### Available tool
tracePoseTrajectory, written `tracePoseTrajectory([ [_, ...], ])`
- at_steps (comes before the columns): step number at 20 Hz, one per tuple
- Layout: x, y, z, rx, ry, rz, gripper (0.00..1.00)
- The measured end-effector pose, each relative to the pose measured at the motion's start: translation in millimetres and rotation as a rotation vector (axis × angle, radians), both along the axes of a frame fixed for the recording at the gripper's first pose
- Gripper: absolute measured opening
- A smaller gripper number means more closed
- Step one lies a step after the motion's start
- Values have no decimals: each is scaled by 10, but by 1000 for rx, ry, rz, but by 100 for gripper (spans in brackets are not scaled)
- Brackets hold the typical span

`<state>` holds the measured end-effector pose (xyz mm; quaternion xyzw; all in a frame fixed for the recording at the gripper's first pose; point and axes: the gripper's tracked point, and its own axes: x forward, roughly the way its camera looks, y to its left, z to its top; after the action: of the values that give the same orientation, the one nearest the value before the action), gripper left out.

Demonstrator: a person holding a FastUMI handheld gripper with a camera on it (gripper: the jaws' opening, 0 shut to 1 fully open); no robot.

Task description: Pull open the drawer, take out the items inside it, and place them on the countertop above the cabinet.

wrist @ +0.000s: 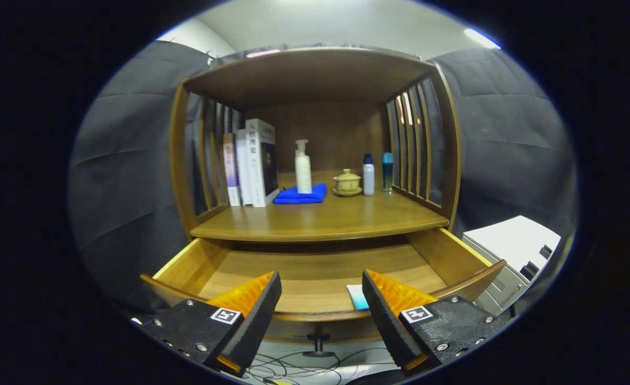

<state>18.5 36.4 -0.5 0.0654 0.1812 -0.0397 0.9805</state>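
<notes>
My tool (321, 299) hangs with fingers apart above the open drawer (315, 275), a small card (356, 297) just beside its right finger.

This is a staged recording booth dressed as a home corner. Black cloth walls (128, 160) hang on both sides of the frame. A warm brown wooden cabinet with slatted sides (315, 214) fills the centre, its shelf holding upright books (251, 163), a white pump bottle (302, 168) and a folded blue cloth (300, 195). Loose cables (293, 369) trail on the floor at the bottom.
</notes>
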Motion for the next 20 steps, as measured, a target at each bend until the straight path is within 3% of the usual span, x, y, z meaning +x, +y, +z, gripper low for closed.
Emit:
tracePoseTrajectory([
  [13, 497, -575, -664, 35, 454, -134, 94],
  [20, 437, -620, -1269, 43, 685, -93, 94],
])
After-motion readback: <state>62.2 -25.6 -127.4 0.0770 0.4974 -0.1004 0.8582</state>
